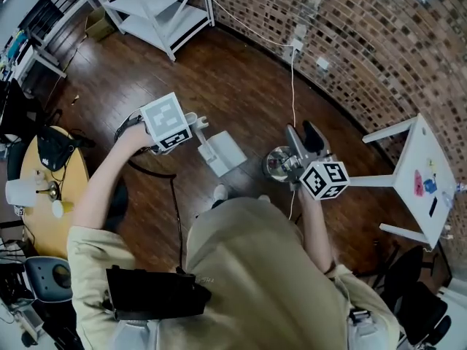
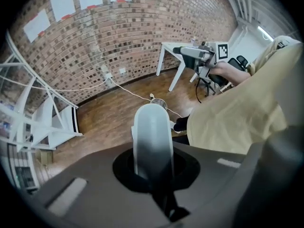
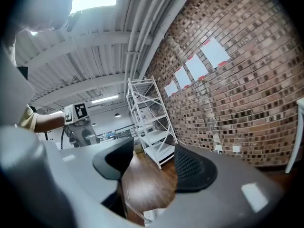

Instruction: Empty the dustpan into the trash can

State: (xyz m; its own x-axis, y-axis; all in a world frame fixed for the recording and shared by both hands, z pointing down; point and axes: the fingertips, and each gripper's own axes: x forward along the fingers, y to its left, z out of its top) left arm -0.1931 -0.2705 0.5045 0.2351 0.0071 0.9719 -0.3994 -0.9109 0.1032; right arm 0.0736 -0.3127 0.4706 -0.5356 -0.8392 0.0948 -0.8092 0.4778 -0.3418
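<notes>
My left gripper [image 1: 198, 125] pinches the white plastic dustpan [image 1: 226, 150] by its handle; my right gripper [image 1: 304, 135] is open a bit, empty. Tip too early — dirt misses the small shiny metal trash can [image 1: 278, 163].

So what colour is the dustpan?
The dustpan is white. It shows best in the head view.

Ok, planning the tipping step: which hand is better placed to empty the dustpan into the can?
Left: the left gripper grips the dustpan by its handle; the right gripper holds nothing. The trash can sits on the floor below.
</notes>
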